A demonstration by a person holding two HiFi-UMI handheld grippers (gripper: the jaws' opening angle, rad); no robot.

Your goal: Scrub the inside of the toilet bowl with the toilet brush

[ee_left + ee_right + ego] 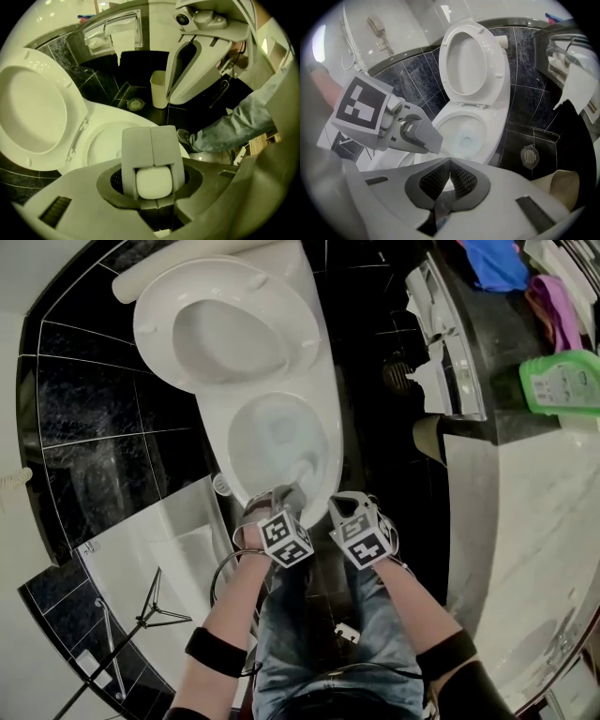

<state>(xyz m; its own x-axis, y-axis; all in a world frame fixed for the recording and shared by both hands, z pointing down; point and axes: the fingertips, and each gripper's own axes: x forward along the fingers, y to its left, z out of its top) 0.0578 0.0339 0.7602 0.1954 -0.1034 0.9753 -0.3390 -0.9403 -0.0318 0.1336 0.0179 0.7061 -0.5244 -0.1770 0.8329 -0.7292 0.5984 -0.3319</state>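
Observation:
The white toilet [323, 418] stands with its lid and seat [225, 329] raised, and the bowl [464, 133] is open. My left gripper [286, 495] hovers at the bowl's near rim, shut on the toilet brush's white handle [152, 183], whose rounded end sits between the grey pads [136, 145]. A white stretch of the brush [302, 472] reaches down into the bowl; I cannot make out its head. My right gripper [345, 507] is just to the right of the left one, above the rim, its jaws [450, 171] shut with nothing in them.
A floor drain [396, 374] and a pale waste bin [562, 185] are on the black tiles right of the toilet. A paper holder [441, 334] hangs on the counter's side and a green bottle [562, 381] stands on top. A tripod [150, 610] stands at the left.

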